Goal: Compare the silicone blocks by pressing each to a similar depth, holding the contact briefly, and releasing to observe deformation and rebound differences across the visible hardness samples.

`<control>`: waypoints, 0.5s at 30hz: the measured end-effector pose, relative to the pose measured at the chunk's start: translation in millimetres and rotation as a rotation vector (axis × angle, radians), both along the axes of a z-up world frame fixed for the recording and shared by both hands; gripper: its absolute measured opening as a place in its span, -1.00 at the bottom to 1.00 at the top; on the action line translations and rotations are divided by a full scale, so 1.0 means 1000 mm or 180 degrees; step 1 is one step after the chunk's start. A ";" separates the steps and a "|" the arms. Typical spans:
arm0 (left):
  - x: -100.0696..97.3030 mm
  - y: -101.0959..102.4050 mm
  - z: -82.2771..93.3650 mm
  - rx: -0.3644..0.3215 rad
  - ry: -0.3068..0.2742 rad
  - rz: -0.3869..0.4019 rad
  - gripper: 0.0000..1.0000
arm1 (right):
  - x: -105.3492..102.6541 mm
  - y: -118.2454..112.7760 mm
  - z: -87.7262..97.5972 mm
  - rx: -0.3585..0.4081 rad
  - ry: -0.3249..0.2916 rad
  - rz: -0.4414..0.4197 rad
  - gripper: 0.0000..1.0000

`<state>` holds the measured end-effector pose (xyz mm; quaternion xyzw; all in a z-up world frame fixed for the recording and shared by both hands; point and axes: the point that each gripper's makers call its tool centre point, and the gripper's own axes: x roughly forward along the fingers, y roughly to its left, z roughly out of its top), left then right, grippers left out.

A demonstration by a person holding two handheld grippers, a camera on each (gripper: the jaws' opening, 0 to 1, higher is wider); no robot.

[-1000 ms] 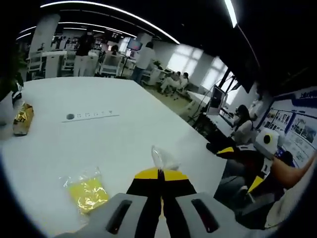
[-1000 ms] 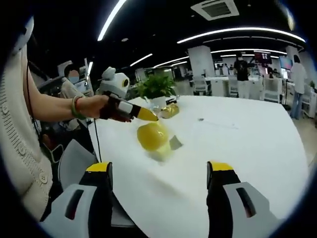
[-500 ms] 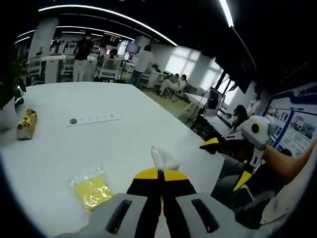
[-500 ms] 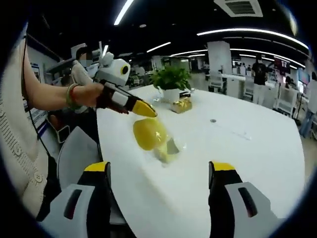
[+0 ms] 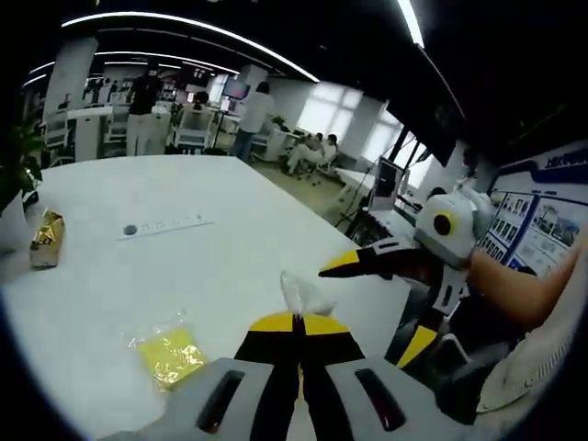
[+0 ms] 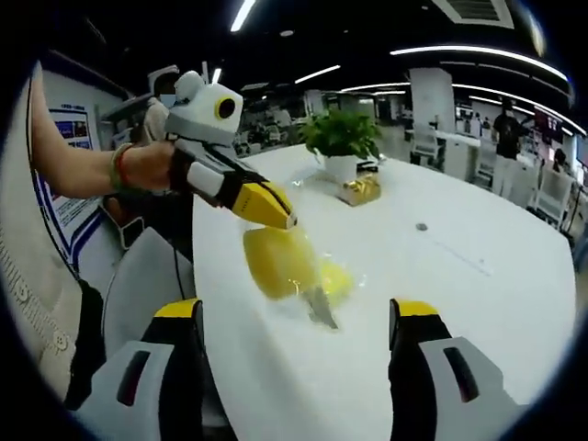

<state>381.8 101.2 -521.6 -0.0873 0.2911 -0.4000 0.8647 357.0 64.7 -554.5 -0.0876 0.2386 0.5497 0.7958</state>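
Observation:
My left gripper [image 5: 296,320] is shut on the top of a clear plastic bag [image 5: 299,293]. In the right gripper view the left gripper [image 6: 281,217] comes in from the left, and the bag hangs from its tip with a yellow silicone block [image 6: 276,263] inside, above the white table [image 6: 478,303]. A second yellow block in a crinkled bag [image 5: 169,355] lies on the table, also seen behind the hanging one [image 6: 338,278]. My right gripper [image 6: 296,314] is open, just short of the hanging bag, with nothing between its jaws. It enters the left gripper view from the right [image 5: 378,305].
A gold-wrapped item [image 5: 44,240] and a potted plant [image 6: 342,140] stand at the table's far end. A socket strip [image 5: 162,225] is set into the tabletop. People sit and stand at desks beyond the table. The table edge runs close to the person's body.
The right gripper has moved closer to the left gripper and the hanging bag. The left gripper has kept its hold on the bag.

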 end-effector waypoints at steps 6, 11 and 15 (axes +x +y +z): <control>-0.001 -0.005 0.001 0.0028 0.0017 -0.0077 -1.00 | 0.001 0.015 -0.001 -0.0024 0.0067 0.0108 0.55; -0.004 -0.012 0.002 0.0042 0.0003 -0.0164 -1.00 | 0.002 0.031 -0.005 -0.0120 0.0025 0.0222 0.52; -0.006 -0.016 0.003 0.0043 0.0000 -0.0219 -1.00 | 0.004 0.038 -0.015 -0.0218 0.0064 0.0284 0.49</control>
